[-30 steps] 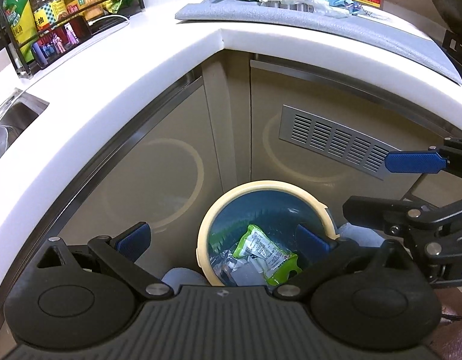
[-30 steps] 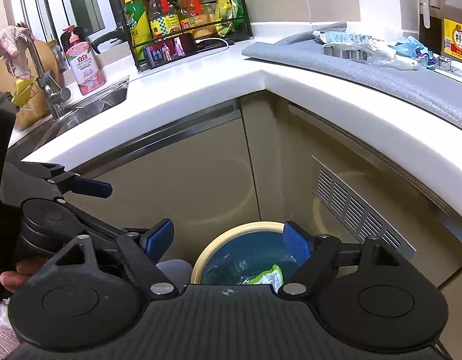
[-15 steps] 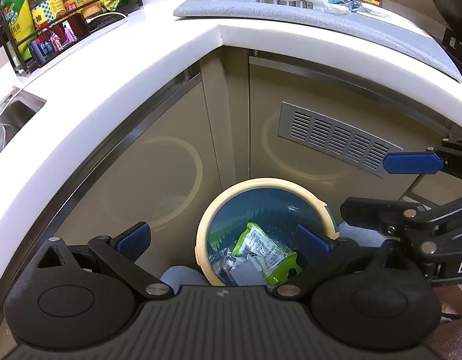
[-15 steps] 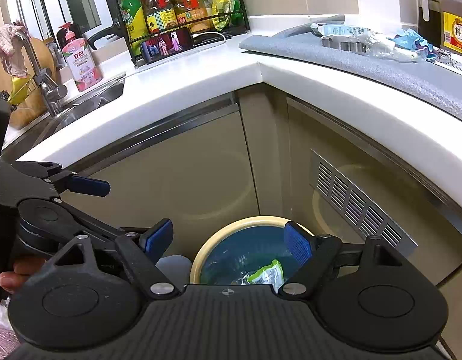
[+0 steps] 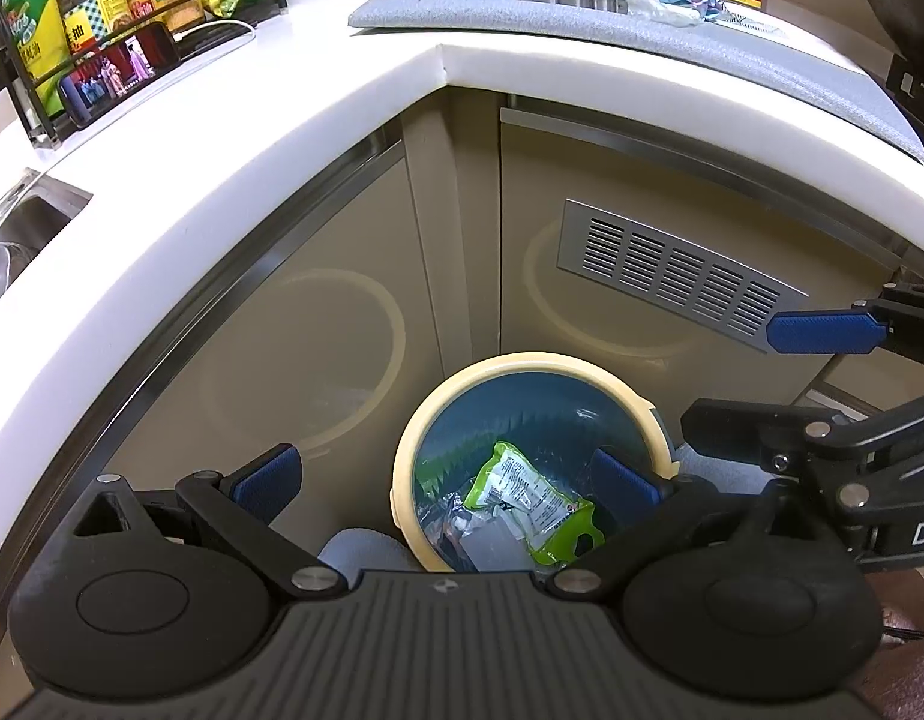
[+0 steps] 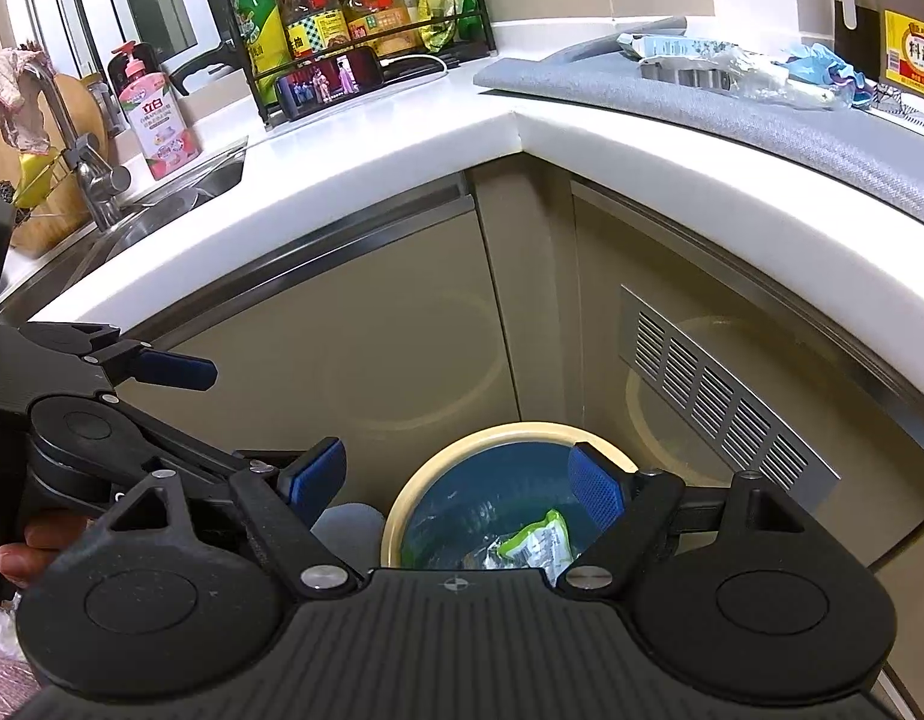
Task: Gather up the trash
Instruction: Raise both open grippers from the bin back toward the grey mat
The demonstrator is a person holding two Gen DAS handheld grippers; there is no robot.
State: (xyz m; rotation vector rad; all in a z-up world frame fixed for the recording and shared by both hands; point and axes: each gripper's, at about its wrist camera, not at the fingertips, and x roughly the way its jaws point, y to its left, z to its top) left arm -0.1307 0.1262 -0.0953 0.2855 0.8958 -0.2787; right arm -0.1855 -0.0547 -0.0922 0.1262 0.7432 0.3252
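Down on the floor, at the corner of the cupboards, a round bin (image 5: pixel 525 363) is sitting with trash in it. Inside it a green wrapper (image 5: pixel 525 495) is lying on some clear wrappers. Above the bin, the left gripper (image 5: pixel 444 477) is hanging with its jaws wide apart and nothing between them. Beside it, the right gripper (image 6: pixel 459 483) is hanging the same way, jaws wide and bare. Up on the counter, more trash (image 6: pixel 738 63) is lying on a grey mat (image 6: pixel 762 111).
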